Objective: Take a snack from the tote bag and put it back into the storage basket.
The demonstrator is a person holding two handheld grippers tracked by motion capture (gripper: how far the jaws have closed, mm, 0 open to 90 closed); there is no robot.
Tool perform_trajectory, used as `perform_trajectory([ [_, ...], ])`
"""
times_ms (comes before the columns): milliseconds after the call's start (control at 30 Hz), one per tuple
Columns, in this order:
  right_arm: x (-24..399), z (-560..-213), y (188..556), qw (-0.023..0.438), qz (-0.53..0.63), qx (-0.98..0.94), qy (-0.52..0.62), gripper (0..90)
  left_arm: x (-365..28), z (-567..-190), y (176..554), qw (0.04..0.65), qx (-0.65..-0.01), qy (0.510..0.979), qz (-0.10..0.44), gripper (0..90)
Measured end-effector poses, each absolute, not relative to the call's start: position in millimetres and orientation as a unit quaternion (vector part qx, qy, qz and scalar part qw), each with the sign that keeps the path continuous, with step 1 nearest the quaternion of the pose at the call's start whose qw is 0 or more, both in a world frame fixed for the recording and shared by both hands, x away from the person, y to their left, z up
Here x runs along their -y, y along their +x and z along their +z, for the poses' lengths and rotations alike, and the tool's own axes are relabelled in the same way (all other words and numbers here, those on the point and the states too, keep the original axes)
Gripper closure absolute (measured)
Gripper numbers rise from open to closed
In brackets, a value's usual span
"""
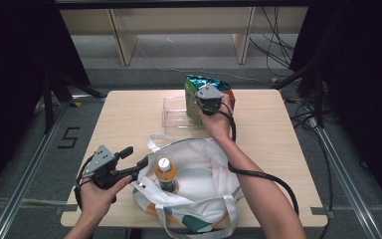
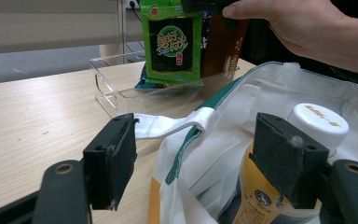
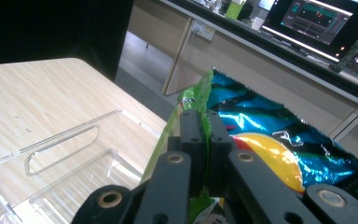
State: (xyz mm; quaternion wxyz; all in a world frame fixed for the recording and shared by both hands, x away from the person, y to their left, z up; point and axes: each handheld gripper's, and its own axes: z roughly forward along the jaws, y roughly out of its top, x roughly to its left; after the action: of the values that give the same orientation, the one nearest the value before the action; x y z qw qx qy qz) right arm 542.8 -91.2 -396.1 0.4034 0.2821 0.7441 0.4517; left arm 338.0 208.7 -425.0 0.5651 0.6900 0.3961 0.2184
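My right gripper is shut on the top edge of a green snack packet, which stands in a clear plastic bin with a blue packet behind it. From above, the right gripper sits over the packets at the bin's right end. My left gripper is open at the mouth of a white tote bag, with the bag's rim between its jaws and nothing pressed. An orange bottle with a white cap stands inside the bag. In the high view the left gripper is just left of the bottle.
The clear bin sits at the table's far middle, its left part bare. A brown packet stands beside the green packet. The bag covers the near middle of the table. A cable trails along the right forearm.
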Motion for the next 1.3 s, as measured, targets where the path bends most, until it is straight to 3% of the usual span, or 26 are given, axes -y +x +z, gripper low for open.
perform_trajectory([
  [1300, 122, -412, 524, 0.333, 0.442, -0.764, 0.332, 89.0, -206, -425, 337, 0.564, -0.393, 0.693, 0.218, 30.0],
])
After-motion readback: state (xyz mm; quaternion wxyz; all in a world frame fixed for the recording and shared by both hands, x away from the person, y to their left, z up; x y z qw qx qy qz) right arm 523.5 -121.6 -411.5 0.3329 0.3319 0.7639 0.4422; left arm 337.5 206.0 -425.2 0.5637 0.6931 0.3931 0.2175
